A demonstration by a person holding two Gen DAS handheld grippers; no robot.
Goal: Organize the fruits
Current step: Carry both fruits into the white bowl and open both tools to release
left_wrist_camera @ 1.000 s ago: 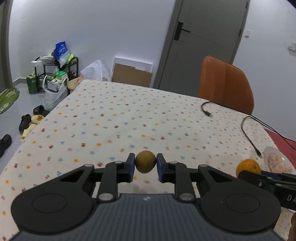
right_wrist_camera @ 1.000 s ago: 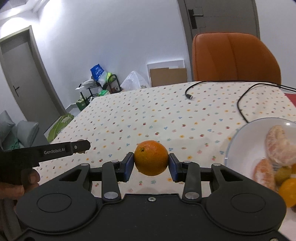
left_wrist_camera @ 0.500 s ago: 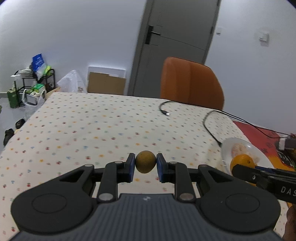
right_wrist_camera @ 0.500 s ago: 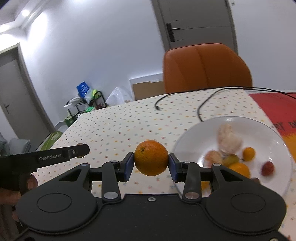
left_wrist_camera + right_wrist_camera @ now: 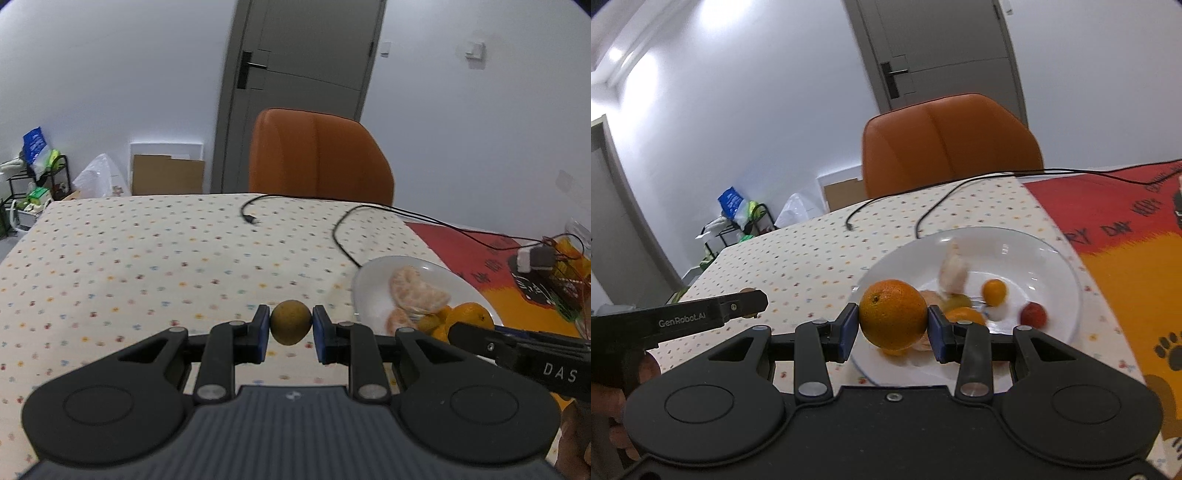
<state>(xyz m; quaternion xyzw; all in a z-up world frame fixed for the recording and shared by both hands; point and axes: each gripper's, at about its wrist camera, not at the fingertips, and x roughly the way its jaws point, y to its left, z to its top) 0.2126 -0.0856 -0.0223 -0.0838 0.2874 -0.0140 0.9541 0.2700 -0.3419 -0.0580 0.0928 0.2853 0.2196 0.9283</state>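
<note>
My left gripper (image 5: 290, 328) is shut on a small yellow-green fruit (image 5: 290, 322), held above the spotted tablecloth just left of the white plate (image 5: 373, 280). My right gripper (image 5: 892, 325) is shut on an orange (image 5: 893, 318), hanging over the near left rim of the same white plate (image 5: 1060, 266). On the plate lie peeled orange segments (image 5: 417, 295), a small yellow fruit (image 5: 994, 291), a red fruit (image 5: 1032, 314) and another orange piece (image 5: 966, 315). The right gripper's side (image 5: 517, 350) shows at the lower right of the left wrist view, with its orange (image 5: 469, 314) behind it.
An orange chair (image 5: 317, 155) stands at the table's far edge. Two black cables (image 5: 347, 236) run across the tablecloth behind the plate. A red and yellow mat (image 5: 1126, 236) lies right of the plate. A grey door, a shelf and bags sit beyond the table.
Both grippers have swung right toward the plate, each keeping its fruit. The orange now hangs over the plate's near rim, and the plate has come into the left wrist view.
</note>
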